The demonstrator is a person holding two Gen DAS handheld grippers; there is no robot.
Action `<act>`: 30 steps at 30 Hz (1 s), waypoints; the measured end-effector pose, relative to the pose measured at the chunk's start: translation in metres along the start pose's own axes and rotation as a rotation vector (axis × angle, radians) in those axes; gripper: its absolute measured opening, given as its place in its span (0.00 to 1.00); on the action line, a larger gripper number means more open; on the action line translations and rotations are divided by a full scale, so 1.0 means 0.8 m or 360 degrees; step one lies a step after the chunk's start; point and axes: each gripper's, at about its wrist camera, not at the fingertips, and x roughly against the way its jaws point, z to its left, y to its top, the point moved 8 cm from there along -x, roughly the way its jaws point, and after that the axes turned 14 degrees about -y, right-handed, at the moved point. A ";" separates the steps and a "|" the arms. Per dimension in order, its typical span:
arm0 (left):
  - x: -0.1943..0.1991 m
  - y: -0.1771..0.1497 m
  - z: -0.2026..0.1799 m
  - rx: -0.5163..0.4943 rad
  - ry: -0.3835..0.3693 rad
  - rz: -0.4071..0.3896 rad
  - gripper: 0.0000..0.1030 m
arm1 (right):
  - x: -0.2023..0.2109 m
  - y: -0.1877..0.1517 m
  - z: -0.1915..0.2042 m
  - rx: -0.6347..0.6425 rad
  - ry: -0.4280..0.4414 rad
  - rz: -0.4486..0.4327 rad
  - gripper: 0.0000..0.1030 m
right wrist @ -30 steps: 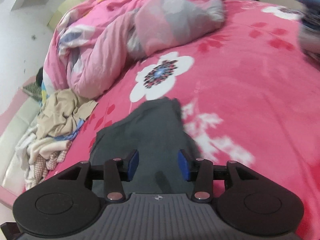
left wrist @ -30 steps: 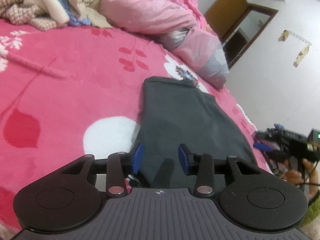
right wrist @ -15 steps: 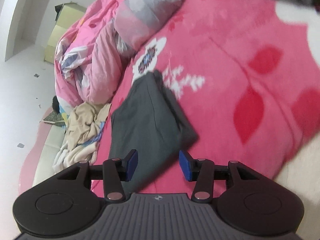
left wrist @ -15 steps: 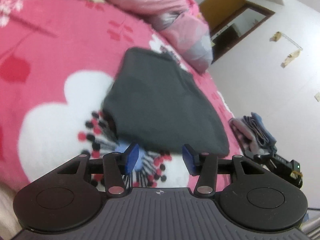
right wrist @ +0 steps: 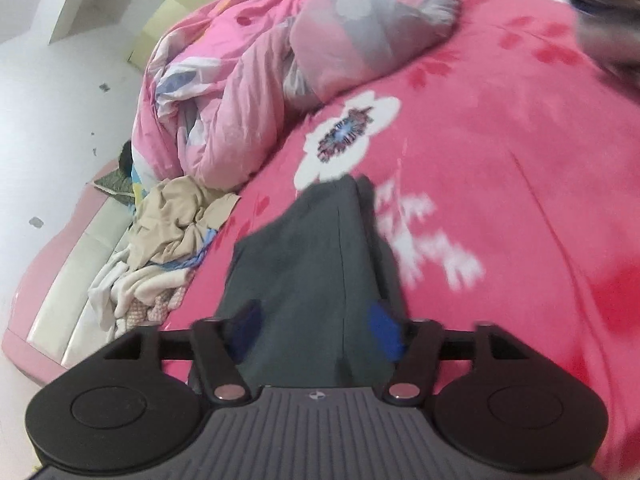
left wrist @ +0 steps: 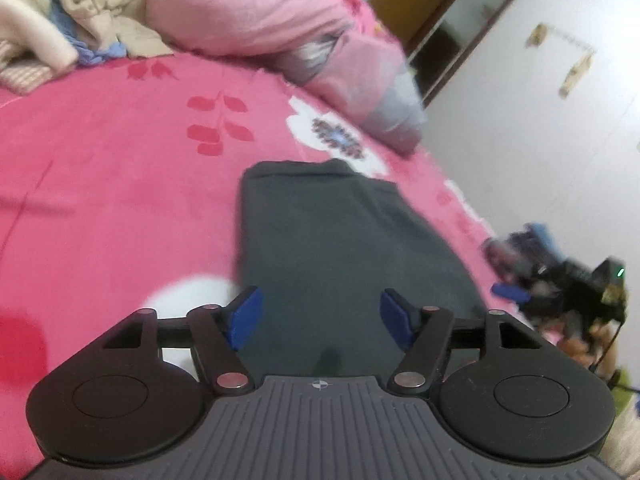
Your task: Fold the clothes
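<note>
Here the dark grey garment (left wrist: 344, 248) lies folded flat, both grippers' fingers (left wrist: 246, 316) opening, empty.

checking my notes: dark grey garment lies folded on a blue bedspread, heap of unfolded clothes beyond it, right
Not quite: the bedspread is pink with flowers, not blue, as the left wrist view shows. The dark grey garment does lie folded on it, with the heap of unfolded clothes beyond.
</note>
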 end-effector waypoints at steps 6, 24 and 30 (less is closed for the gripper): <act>-0.057 0.032 0.067 0.0251 -0.0105 0.0128 0.64 | -0.095 0.047 -0.030 -0.0024 -0.0004 0.0184 0.74; -0.186 0.101 0.085 0.0287 -0.0535 0.0352 0.60 | -0.238 0.088 0.047 0.0267 0.0535 0.0652 0.75; -0.200 0.103 0.081 0.0236 -0.0527 0.0348 0.30 | -0.252 0.071 0.086 0.0481 0.0496 0.0690 0.44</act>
